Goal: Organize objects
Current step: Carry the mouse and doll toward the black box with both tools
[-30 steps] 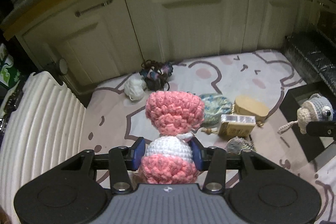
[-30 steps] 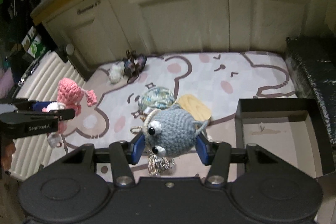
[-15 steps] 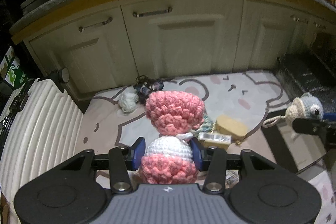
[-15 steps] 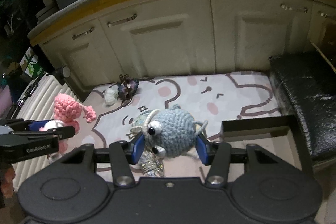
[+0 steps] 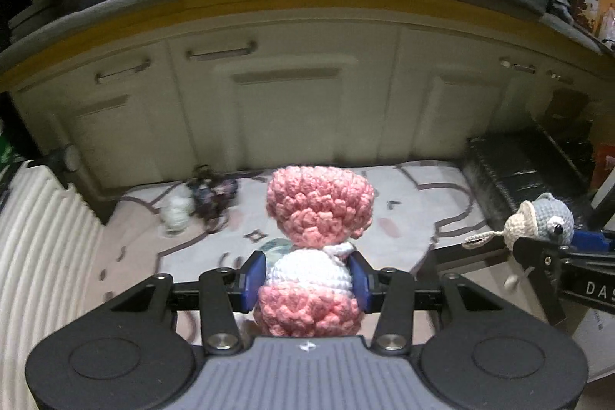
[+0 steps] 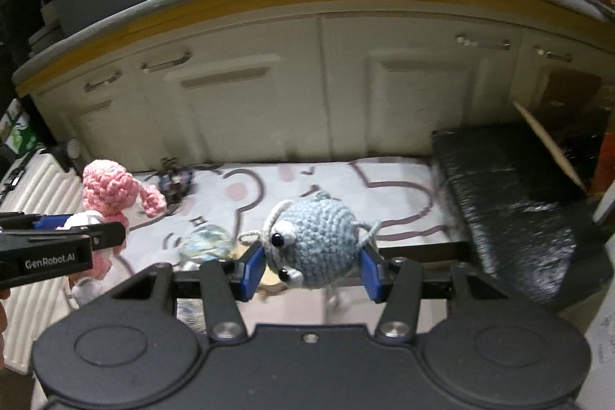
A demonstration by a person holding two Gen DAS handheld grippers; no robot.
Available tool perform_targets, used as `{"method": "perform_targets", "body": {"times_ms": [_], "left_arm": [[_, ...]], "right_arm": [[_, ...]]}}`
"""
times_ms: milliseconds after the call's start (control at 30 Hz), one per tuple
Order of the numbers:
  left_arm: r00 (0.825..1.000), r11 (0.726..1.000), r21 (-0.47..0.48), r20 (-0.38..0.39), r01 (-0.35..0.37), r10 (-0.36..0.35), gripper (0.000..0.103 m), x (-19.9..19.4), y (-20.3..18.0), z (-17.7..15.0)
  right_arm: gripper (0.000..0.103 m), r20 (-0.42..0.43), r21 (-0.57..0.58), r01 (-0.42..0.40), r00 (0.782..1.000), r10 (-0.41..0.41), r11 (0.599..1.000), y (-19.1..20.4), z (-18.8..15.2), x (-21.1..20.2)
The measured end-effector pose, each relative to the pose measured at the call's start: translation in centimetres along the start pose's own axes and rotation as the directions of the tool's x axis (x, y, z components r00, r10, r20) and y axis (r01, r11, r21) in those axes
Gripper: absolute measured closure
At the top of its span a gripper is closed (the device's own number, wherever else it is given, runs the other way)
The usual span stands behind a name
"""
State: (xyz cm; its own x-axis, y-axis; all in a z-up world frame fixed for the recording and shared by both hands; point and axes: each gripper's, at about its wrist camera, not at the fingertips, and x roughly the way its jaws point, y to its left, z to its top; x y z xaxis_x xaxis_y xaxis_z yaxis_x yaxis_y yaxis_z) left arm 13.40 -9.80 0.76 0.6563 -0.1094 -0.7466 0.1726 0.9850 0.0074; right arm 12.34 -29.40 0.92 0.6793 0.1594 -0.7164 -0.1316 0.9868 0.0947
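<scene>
My left gripper [image 5: 307,278] is shut on a pink and white crochet doll [image 5: 319,210], held high above the mat; the doll also shows at the left of the right wrist view [image 6: 109,189]. My right gripper [image 6: 312,269] is shut on a grey-blue crochet mouse [image 6: 317,243], which also shows at the right of the left wrist view [image 5: 547,221]. A black box's rim [image 5: 453,250] lies below the mouse. A white yarn ball [image 5: 177,214] and a dark yarn tangle [image 5: 213,193] lie far back on the mat.
A patterned white play mat [image 6: 346,187] covers the floor before cream cabinets [image 5: 288,102]. A ribbed white suitcase [image 5: 42,248] stands at the left. A black wrapped block [image 6: 511,195] sits at the right. A shiny teal pouch [image 6: 205,244] lies mid-mat.
Both grippers have risen and tilted up with their toys still held. The mat and its objects now sit lower and farther in both views, and more of the cabinets and countertop shows.
</scene>
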Motion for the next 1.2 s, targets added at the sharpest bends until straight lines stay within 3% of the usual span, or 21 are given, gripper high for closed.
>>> {"method": "perform_targets", "body": {"times_ms": [400,633,767,933,1200], "left_arm": [[0.986,0.986,-0.031,-0.027,0.163,-0.164,0.055,3.7,-7.3,1.0],[0.965,0.964,-0.098,-0.067,0.247,-0.254,0.055,7.1,-10.2,0.3],[0.944,0.942,-0.163,-0.107,0.292,-0.311,0.055,9.9,-11.6,-0.7],[0.922,0.928,-0.210,-0.173,0.309,-0.346,0.055,13.3,-13.1,-2.3],[0.915,0.923,-0.255,-0.210,0.289,-0.345,0.054,16.9,-12.9,-3.8]], "right_arm": [[0.050,-0.028,0.006,0.101,0.995,-0.101,0.995,-6.5,-0.2,1.4],[0.050,-0.070,0.033,0.133,0.989,-0.130,0.991,-9.6,-1.3,3.7],[0.050,-0.107,0.035,0.144,0.984,-0.139,0.989,-10.8,-2.3,5.2],[0.050,-0.151,0.042,0.155,0.978,-0.147,0.987,-12.0,-3.5,7.1],[0.050,-0.203,0.065,0.161,0.969,-0.145,0.985,-12.7,-4.6,9.9]]}}
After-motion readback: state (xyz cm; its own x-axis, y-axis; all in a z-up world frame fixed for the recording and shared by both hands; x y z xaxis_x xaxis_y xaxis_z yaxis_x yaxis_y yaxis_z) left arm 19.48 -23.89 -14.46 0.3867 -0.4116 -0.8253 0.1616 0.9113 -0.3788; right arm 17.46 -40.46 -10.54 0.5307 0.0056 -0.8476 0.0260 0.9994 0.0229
